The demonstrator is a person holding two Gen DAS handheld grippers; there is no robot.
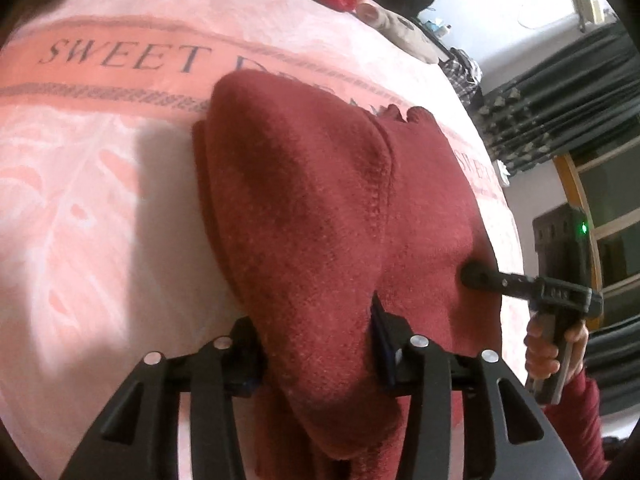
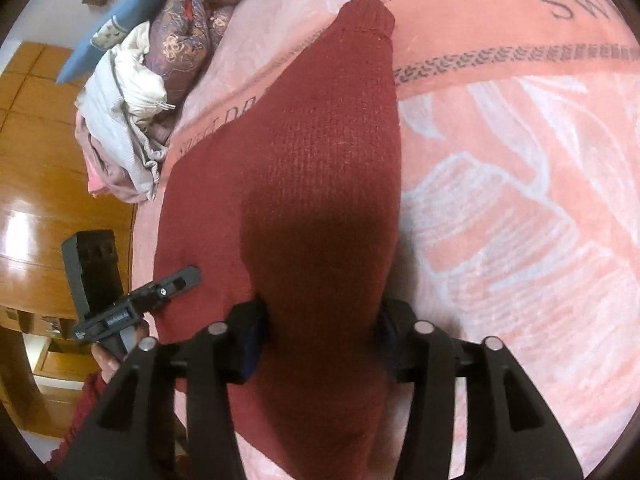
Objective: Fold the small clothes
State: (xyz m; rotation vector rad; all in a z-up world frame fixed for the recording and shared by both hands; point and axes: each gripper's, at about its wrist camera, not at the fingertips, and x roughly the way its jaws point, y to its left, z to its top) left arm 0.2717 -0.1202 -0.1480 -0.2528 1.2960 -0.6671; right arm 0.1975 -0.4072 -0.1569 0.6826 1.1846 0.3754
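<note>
Pink bedding with leaf patterns and a darker band lettered "SWEET" covers the bed point(image 1: 100, 200) on which everything lies. Between the fingers of the left gripper point(image 1: 316, 344) rises a bunched fold of a dark red sweater point(image 1: 320, 208); the jaws stand fairly wide, with the thick knit filling the gap between them and pressed against both pads, so they grip it. Ahead of those jaws the garment spreads flat across the blanket, a stitched seam running forward just right of the fold. Off to their right, the right gripper point(image 1: 476, 274) reaches in with its tip touching the sweater's edge, the person's hand point(image 1: 552, 344) wrapped around its handle. Seen from its own camera, the right gripper point(image 2: 320, 344) likewise has a broad ridge of the sweater packed between its parted jaws and held there, the cloth stretching straight ahead to a narrow end. Left of these jaws the other gripper's tip meets the fabric, and farther left a heap of clothes point(image 2: 128, 120) sits at the bed's edge above a wooden floor point(image 2: 36, 208).
</note>
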